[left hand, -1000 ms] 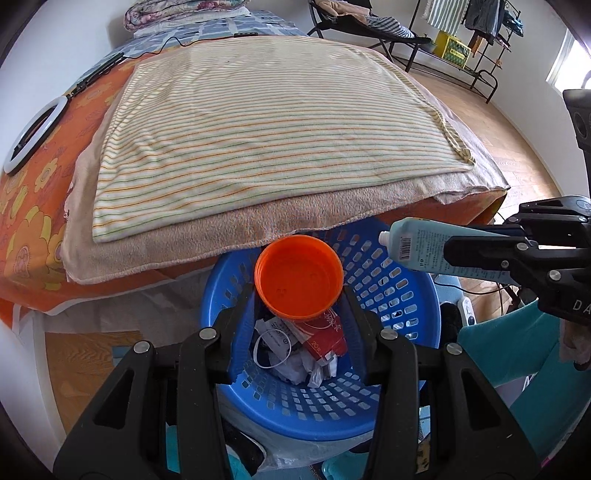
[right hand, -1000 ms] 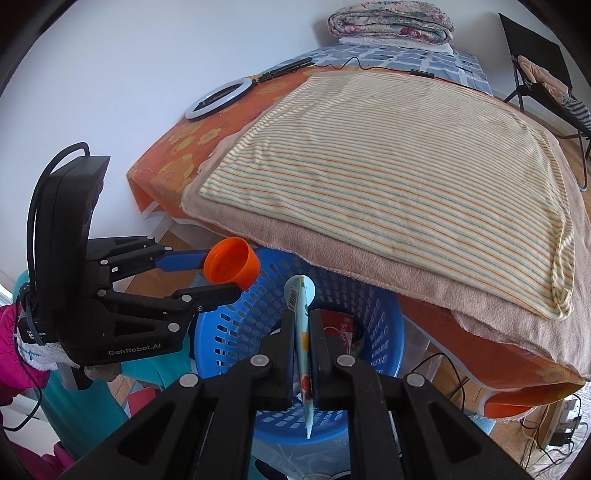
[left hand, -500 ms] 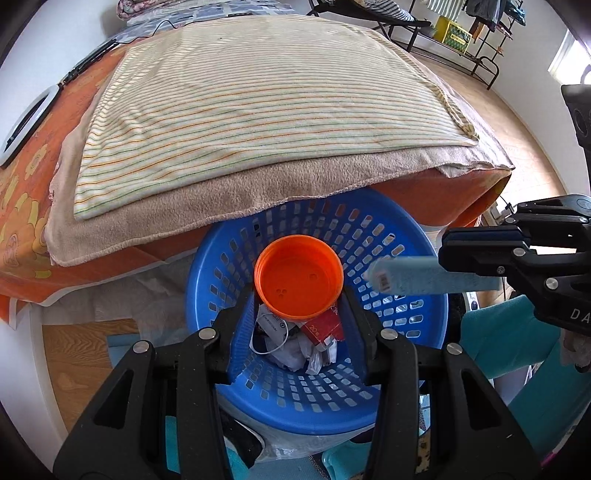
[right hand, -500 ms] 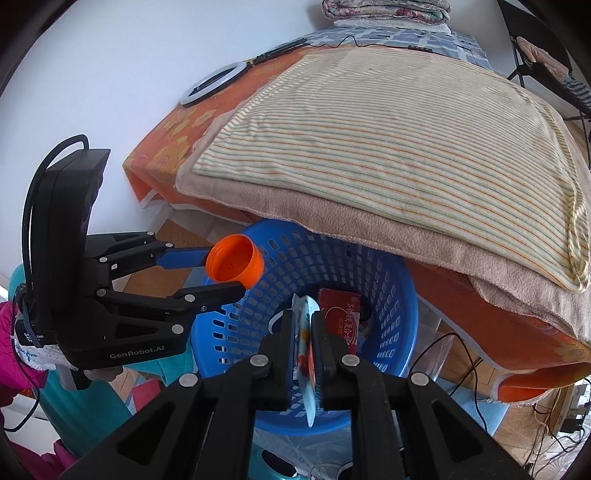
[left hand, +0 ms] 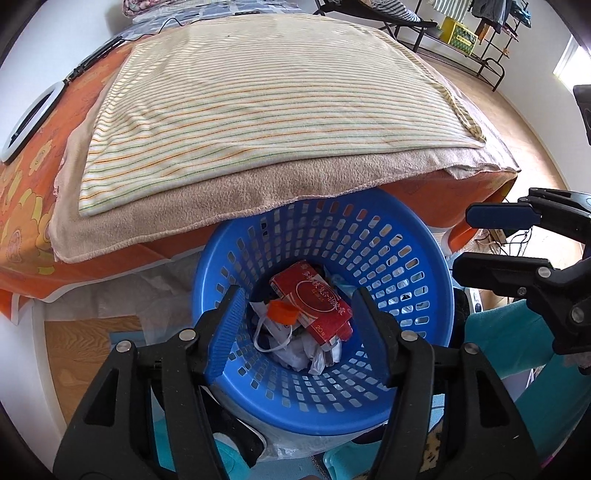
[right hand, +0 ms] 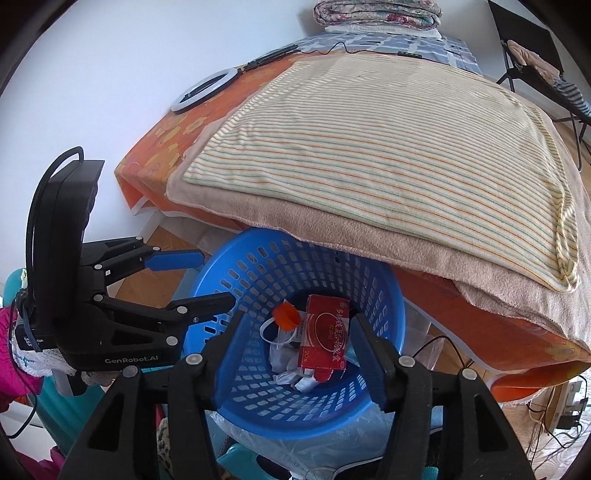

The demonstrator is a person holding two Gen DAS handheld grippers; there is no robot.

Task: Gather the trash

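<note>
A blue perforated basket (left hand: 417,295) (right hand: 251,369) stands on the floor against the bed. Inside lie a red carton (left hand: 314,299) (right hand: 327,338), an orange cup (left hand: 282,312) (right hand: 286,315) on its side, and white crumpled wrappers (left hand: 291,350). The tube is not visible in the basket. My left gripper (left hand: 301,332) is open and empty above the basket; it also shows in the right wrist view (right hand: 207,275). My right gripper (right hand: 301,354) is open and empty over the basket; it shows at the right of the left wrist view (left hand: 465,236).
The bed with a striped towel (left hand: 266,96) over a beige blanket (left hand: 207,206) overhangs the basket's far rim. A ring light (right hand: 201,92) lies on the orange sheet. A folding chair (right hand: 535,55) and clothes rack (left hand: 480,22) stand beyond. Cables (right hand: 554,406) lie at right.
Both grippers opened. The orange cup dropped from my left gripper into the basket, and the tube left my right gripper. Both grippers stay above the basket.
</note>
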